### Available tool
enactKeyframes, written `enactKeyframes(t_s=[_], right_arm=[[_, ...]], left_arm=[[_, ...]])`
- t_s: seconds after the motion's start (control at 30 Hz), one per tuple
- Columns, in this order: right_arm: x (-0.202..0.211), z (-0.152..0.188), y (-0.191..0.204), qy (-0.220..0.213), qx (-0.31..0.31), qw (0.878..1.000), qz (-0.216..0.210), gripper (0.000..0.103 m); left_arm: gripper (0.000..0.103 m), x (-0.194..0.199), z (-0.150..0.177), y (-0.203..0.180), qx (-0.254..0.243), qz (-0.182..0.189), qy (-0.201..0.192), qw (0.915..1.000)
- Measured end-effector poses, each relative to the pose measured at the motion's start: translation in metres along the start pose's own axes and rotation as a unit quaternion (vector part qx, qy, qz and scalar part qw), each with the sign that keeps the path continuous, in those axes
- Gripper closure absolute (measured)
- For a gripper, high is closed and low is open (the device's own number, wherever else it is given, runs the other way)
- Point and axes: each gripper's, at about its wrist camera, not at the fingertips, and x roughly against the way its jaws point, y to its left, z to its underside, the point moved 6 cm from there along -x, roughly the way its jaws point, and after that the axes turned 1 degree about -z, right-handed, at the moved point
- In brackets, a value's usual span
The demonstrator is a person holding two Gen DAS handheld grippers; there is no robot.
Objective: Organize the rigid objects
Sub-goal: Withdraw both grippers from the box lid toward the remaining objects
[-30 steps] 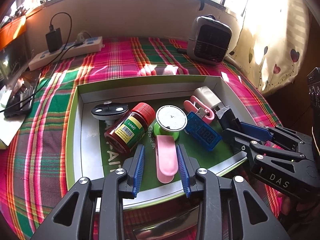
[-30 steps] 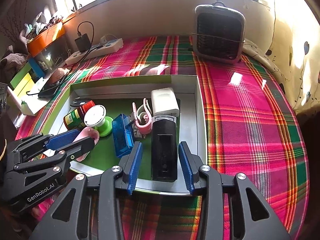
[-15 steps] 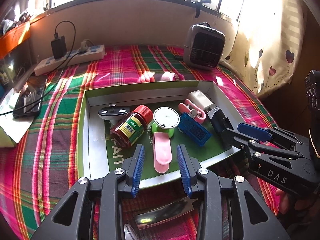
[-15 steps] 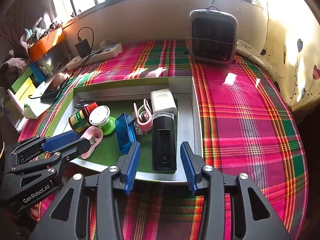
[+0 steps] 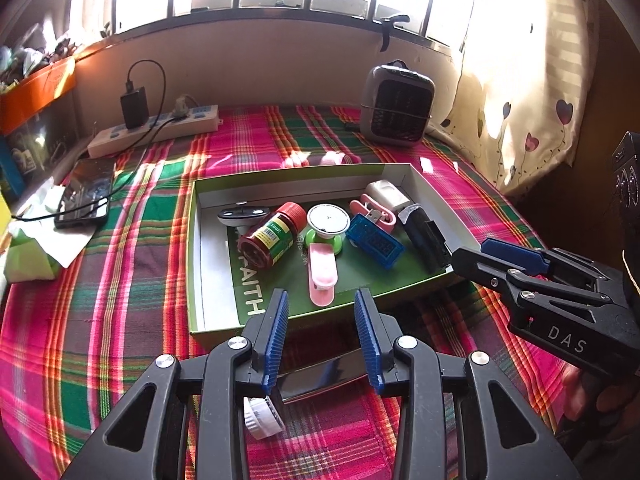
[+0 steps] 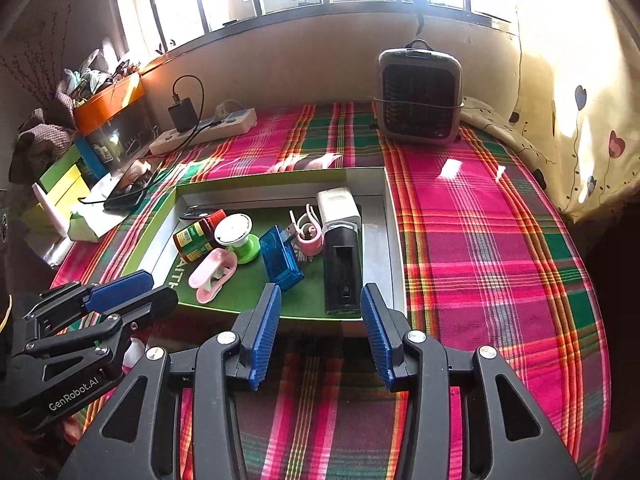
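A shallow green box [image 5: 196, 240] on the plaid cloth holds several small things. Among them are a red-capped bottle [image 5: 272, 236], a pink clip [image 5: 322, 276], a white disc on a green base [image 5: 326, 220], a blue USB meter [image 5: 374, 242], a black device [image 5: 426, 236] and a white charger [image 5: 386, 194]. My left gripper [image 5: 320, 300] hovers open before the box's near edge, nothing between its fingers. My right gripper [image 6: 320, 292] is open too, short of the black device [image 6: 344, 272]. Each gripper shows in the other's view: the right gripper [image 5: 500, 252] and the left gripper [image 6: 132, 292].
A shiny dark flat object [image 5: 320, 376] and a white ribbed cap [image 5: 260, 416] lie on the cloth under my left gripper. A small heater [image 6: 420, 96] stands at the back. A power strip [image 5: 156, 128] and a phone [image 5: 86, 196] lie at the left, a curtain [image 6: 580, 120] hangs at the right.
Both grippers have drawn back and up from the box, which now looks smaller. The shiny object and white cap have come into view under the left gripper. The right jaws stand slightly wider.
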Motion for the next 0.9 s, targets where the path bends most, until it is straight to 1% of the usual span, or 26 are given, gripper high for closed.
enactKeyframes(t_s=[0.07,0.17,0.27,0.4,0.63,0.9], right_arm=[[0.005,0.003,0.002,-0.004,-0.001,1.000,-0.002,0.060],[0.012,0.008,0.004,-0.010,-0.001,1.000,-0.003,0.060],[0.018,0.013,0.008,-0.014,0.002,1.000,-0.005,0.060],[0.022,0.022,0.014,-0.015,0.003,1.000,-0.017,0.060],[0.023,0.036,0.025,-0.010,0.011,0.999,-0.035,0.060],[0.016,0.046,0.043,0.008,0.031,0.998,-0.056,0.060]], left_arm=[[0.070,0.005,0.003,0.001,0.004,0.005,-0.003,1.0000],[0.070,0.014,0.009,0.004,0.005,-0.001,-0.010,0.9999],[0.070,0.020,0.016,0.007,0.014,0.007,-0.009,0.9998],[0.070,0.028,0.027,0.015,0.023,0.002,-0.010,0.9997],[0.070,0.038,0.042,0.045,0.064,-0.008,-0.011,0.9979],[0.070,0.037,0.058,0.068,0.090,-0.005,0.002,0.9959]])
